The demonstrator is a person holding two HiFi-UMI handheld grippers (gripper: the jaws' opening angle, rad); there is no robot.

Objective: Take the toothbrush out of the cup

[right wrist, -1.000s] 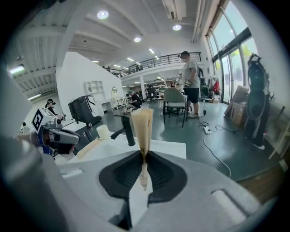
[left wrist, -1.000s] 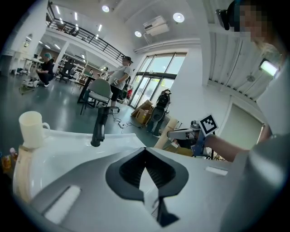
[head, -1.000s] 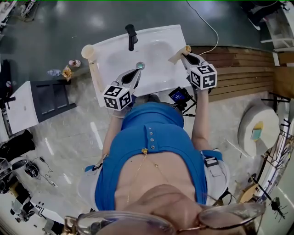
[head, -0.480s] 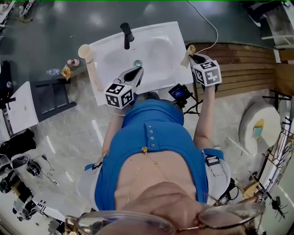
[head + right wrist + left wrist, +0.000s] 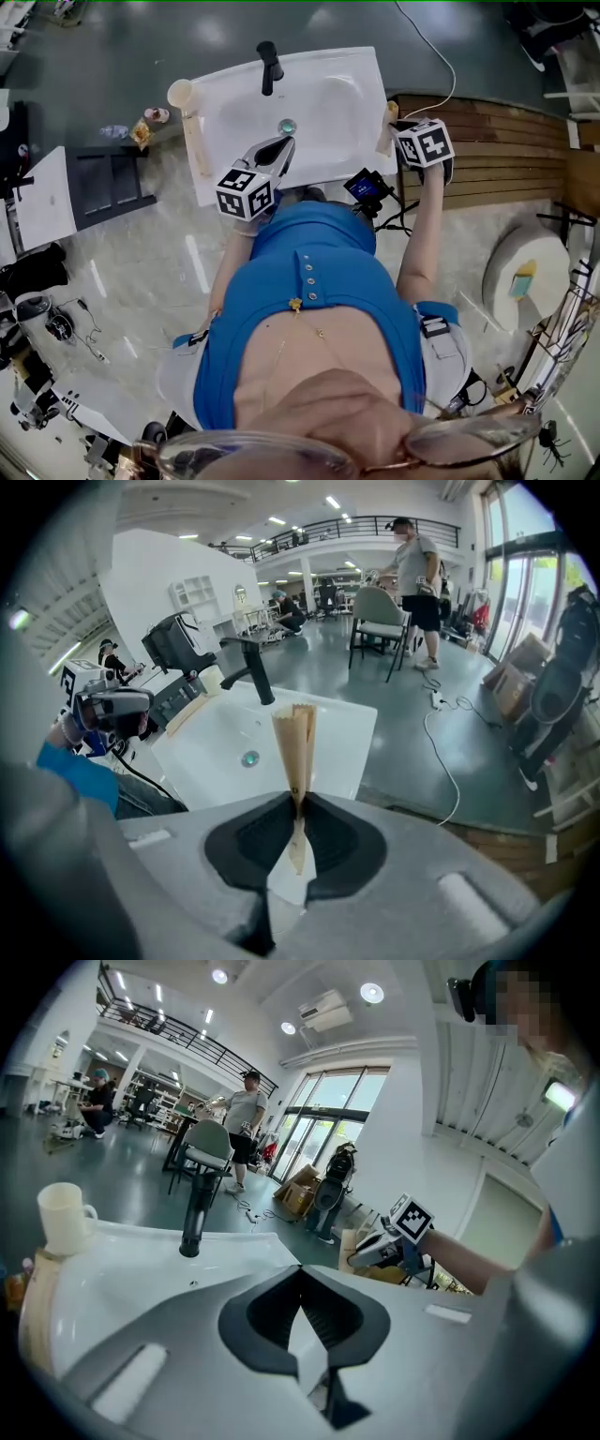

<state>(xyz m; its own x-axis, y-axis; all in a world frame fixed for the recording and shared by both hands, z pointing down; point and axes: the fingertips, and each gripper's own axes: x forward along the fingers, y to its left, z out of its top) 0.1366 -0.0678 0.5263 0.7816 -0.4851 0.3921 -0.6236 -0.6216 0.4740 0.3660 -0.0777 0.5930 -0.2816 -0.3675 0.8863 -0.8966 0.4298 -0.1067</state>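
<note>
Looking down from the head view, the marker cube of the right gripper (image 5: pixel 298 808) covers its jaws, and only a tan strip of the toothbrush (image 5: pixel 295 742) shows beside it. Bristles cannot be made out in any view; the toothbrush looks like a flat tan piece, narrower toward the jaws. The right gripper view shows the jaws clamped on its lower part, and the rest stands out of them, over the right edge of the sink (image 5: pixel 328 94). The cup (image 5: pixel 180 94) stands well apart, at the sink's far left corner. The left gripper (image 5: pixel 300 1274) has its jaws together with nothing in them. A second ago the toothbrush slanted over the sink's far right corner; now it is nearer to the person.
</note>
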